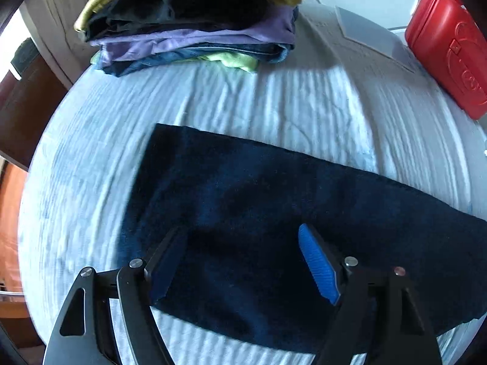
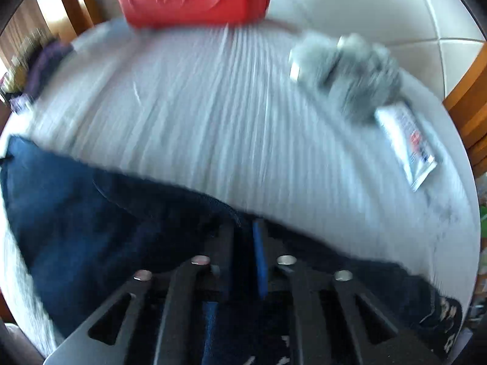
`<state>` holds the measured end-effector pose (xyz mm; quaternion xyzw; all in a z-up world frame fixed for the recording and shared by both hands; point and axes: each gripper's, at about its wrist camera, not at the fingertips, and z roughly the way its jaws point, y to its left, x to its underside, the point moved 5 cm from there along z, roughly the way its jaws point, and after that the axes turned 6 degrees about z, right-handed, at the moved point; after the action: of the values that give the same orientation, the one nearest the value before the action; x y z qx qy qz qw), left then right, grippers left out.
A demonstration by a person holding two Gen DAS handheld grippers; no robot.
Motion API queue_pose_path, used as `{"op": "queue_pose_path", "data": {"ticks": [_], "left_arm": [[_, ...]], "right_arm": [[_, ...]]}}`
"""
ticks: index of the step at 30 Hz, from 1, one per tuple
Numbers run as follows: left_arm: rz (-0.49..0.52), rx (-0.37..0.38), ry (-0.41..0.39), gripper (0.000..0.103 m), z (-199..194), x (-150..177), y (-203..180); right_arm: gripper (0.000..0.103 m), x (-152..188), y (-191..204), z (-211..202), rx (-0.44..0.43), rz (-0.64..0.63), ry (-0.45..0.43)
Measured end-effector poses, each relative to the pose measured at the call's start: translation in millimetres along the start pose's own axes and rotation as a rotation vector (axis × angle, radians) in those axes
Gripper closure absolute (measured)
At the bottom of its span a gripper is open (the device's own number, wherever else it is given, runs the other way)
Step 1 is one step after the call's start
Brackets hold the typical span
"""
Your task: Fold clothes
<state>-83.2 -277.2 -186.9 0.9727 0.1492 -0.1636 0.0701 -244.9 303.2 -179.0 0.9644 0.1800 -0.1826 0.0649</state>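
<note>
While the left hand-held gripper hangs over the dark blue cloth with its jaws spread wide and nothing between them, the right hand-held gripper has its jaws drawn close together over the same cloth. In the right wrist view a fold of the cloth rises into the narrow gap between the fingers, but the picture is blurred and I cannot tell whether the pads press on it.

The cloth lies flat on a surface covered by a pale, ribbed sheet; its far edge runs straight, and one corner shows beyond the left gripper's left finger. The blue pad of that gripper's right finger stands above the cloth's middle.

Beyond the cloth, at the far side of the sheet, sits a stack of folded clothes: olive and black on top, purple under them, then denim blue and light green at the bottom. To the right of the cloth's far edge, a red plastic case rests at the rim of the sheet, with a flat grey card beside it. In the right wrist view a fuzzy grey object lies beyond the cloth to the right, well apart from it, and a white tube lies just beside that object.
</note>
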Motion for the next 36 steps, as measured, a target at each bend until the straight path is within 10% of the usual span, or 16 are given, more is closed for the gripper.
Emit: {"op": "queue_pose_path", "data": {"ticks": [4,9,15,23,30,36], "left_arm": [[0.014,-0.011,-0.096,0.027,-27.1,-1.0,4.9],[0.007,0.033,-0.139,0.027,-31.6,3.7,3.7],[0.006,0.108,-0.146,0.027,-34.2,6.0,-24.1],[0.037,0.103,-0.110,0.027,-25.5,7.0,-55.8],[0.024,0.103,-0.093,0.027,-9.9,17.0,-53.1],[0.044,0.063,-0.083,0.020,-1.9,17.8,-56.0]], "right_arm": [[0.034,10.6,-33.1,-76.0,-0.101,0.241,-0.170],[0.033,97.5,-119.7,-156.2,-0.037,0.643,-0.295],[0.031,212.4,-180.3,-149.4,-0.134,1.105,-0.305],[0.021,202.4,-196.6,-102.7,-0.238,1.216,-0.340],[0.015,182.1,-198.4,-61.0,-0.161,1.207,-0.221],[0.062,141.1,-170.8,-74.9,0.156,0.847,-0.197]]}}
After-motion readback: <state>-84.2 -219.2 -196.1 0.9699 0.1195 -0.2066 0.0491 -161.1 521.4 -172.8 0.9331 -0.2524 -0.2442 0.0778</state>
